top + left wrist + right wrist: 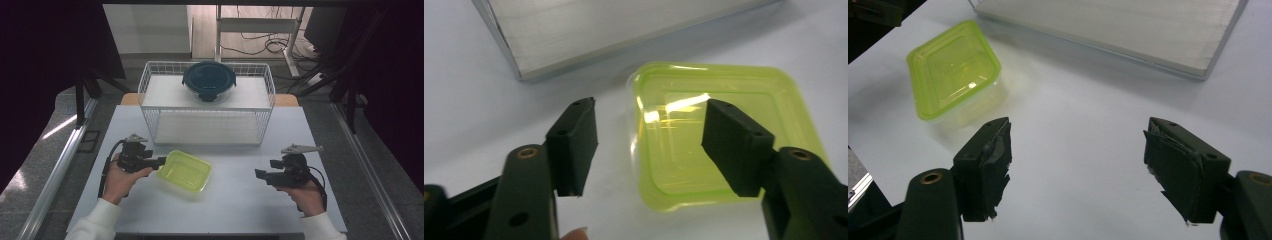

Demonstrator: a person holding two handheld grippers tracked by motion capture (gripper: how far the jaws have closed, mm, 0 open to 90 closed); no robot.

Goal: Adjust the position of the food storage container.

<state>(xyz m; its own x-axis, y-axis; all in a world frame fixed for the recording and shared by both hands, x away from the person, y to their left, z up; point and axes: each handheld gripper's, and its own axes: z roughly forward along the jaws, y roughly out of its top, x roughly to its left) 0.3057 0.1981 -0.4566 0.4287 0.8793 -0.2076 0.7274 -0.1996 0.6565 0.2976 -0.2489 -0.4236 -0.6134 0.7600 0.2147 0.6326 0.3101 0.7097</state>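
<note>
Lime plastic container (184,171): probably light, thin-walled, slippery. Left tool (161,161), gaping wide, is straddling its 9 o'clock rim.

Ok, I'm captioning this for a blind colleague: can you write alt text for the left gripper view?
The left gripper has its two black jaws open around the near edge of a yellow-green plastic container on a white table. A wire rack's pale shelf base lies behind it.
</note>
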